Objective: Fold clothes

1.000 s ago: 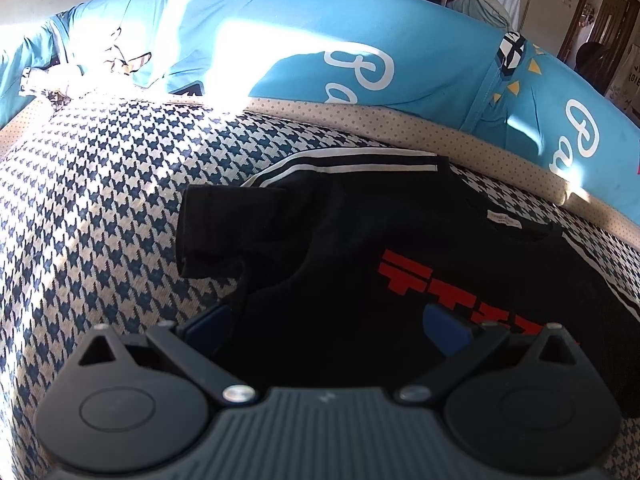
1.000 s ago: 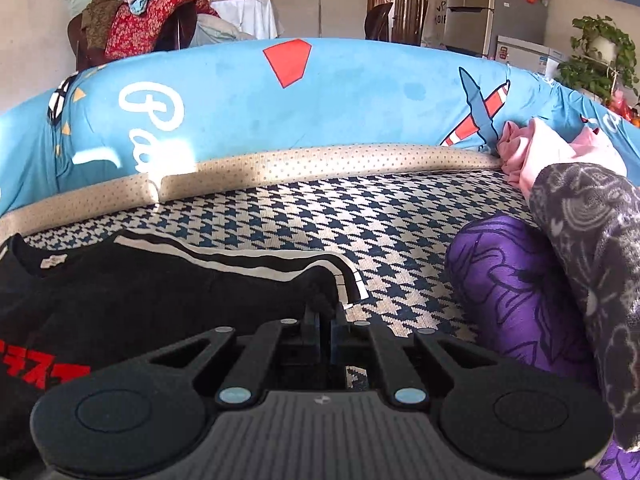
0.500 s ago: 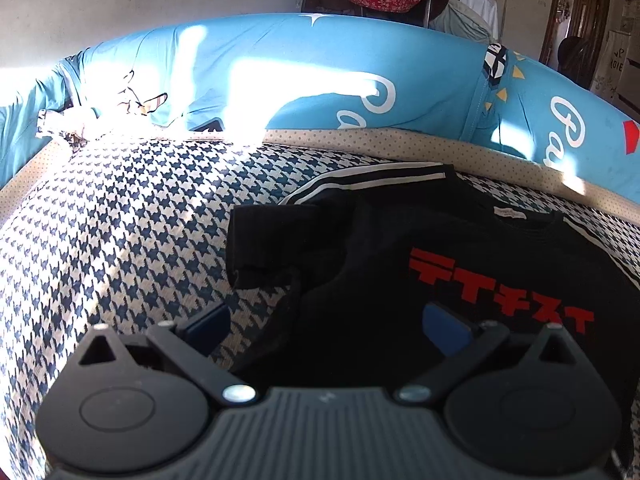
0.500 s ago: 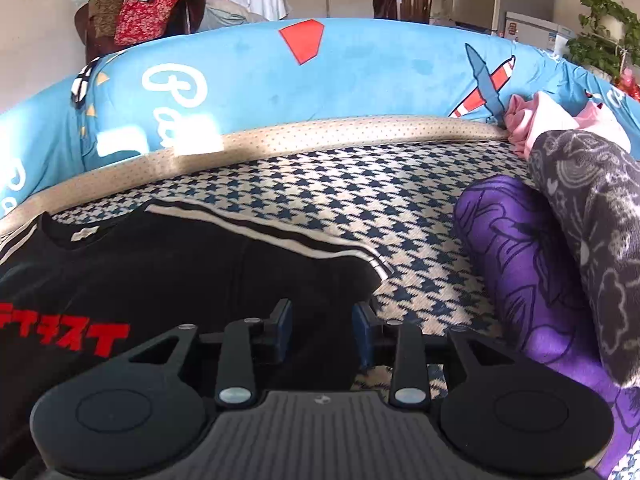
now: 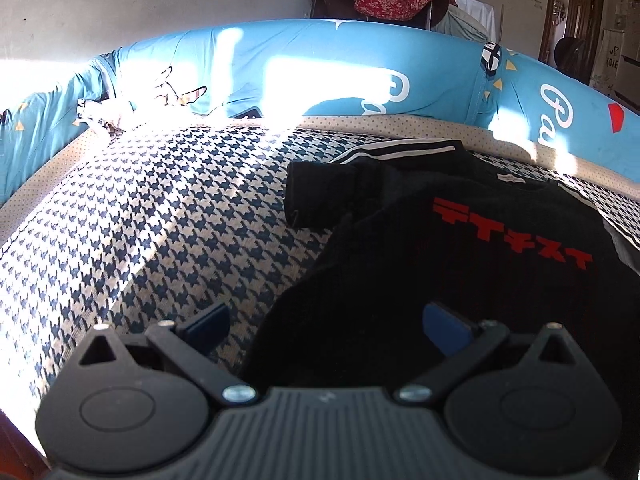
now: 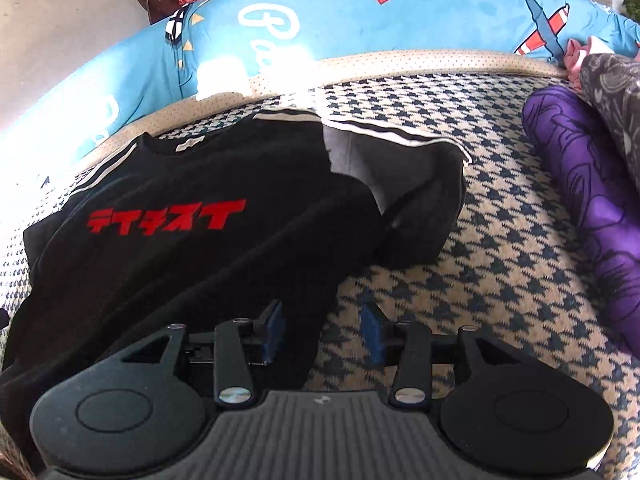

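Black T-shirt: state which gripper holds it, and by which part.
Neither. The left gripper and right gripper both stand open over the black T-shirt; the right's jaws have just been opening.

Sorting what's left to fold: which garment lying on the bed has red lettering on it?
The black T-shirt, spread flat with red characters across its chest; the purple floral and grey patterned pieces alongside have none.

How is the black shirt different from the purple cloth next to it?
The black shirt lies spread out nearly flat; the purple cloth is bunched in a rounded heap. The shirt bears red letters and white stripes; the purple cloth has dark line drawings. The shirt is in the middle, the purple cloth at the right edge. Both rest on the checked cover.
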`<state>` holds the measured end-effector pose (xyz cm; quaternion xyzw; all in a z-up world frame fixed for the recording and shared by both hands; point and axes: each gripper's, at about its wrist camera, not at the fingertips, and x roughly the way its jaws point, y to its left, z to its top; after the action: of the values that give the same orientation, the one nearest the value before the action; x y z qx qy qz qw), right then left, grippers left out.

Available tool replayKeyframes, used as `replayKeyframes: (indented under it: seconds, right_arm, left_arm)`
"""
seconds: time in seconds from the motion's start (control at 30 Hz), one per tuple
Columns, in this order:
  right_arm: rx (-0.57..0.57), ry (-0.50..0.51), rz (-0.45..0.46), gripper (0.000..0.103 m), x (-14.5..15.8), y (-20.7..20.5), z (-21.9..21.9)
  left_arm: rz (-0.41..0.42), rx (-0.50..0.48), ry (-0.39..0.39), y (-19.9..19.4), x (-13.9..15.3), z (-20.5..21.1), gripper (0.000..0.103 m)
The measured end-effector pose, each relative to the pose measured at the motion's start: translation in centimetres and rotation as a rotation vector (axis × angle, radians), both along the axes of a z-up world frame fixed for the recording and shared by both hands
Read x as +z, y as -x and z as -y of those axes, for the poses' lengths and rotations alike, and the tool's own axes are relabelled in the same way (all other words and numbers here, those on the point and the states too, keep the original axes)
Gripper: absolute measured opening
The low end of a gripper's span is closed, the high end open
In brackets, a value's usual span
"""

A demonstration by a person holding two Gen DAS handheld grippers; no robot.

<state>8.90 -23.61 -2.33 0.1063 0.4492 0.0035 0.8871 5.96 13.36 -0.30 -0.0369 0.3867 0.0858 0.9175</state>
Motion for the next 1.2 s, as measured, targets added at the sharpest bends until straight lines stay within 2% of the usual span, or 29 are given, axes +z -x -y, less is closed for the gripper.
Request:
replayKeyframes:
  seconds: [0.27,0.57,0.6,0.63,0.67,0.7,0.77,0.93,1.07,1.2]
  right_arm:
    - [0.006,-0.102,-0.048,0.049,-1.1,3.0,-1.1]
    - [0.096,-0.007,-0.010,0.051,-1.5,4.5,-4.6]
    - [0.102,0.010,-0.002,0.049,-1.5,4.6,-5.0]
    - [0.107,0.015,0.007,0.040,-1.6,4.7,-5.2]
    - [0.112,0.019,0.016,0.021,-1.6,4.8,-5.4]
    - [0.110,0.014,0.020,0.014,-1.7,4.9,-5.4]
    - [0.103,0.003,0.027,0.008,-1.8,5.0,-5.4]
    - [-0.018,-0.005,0.070,0.005,-1.0,6.2,-4.5]
    - [-0.137,-0.050,0.085,0.005,-0.1,7.2,-2.4]
    - [-0.168,-0.118,0.065,0.005,0.0,7.7,-0.8]
  left_arm:
    - [-0.019,0.014,0.021,2.6,-0.5,-0.5,0.103]
    - [-0.035,0.045,0.048,4.2,-1.3,-1.2,0.103]
    - [-0.039,0.053,0.055,4.3,-1.4,-1.3,0.103]
    - [-0.041,0.061,0.062,4.4,-1.4,-1.5,0.103]
    - [-0.044,0.068,0.068,4.5,-1.5,-1.6,0.103]
    - [-0.043,0.075,0.073,4.6,-1.5,-1.7,0.103]
    - [-0.042,0.084,0.077,4.9,-1.6,-1.9,0.103]
    - [-0.035,0.087,0.072,5.5,-1.5,-1.8,0.103]
    - [-0.047,0.070,0.073,5.8,-1.7,-1.4,0.103]
    - [-0.052,0.056,0.069,6.3,-1.8,-0.9,0.103]
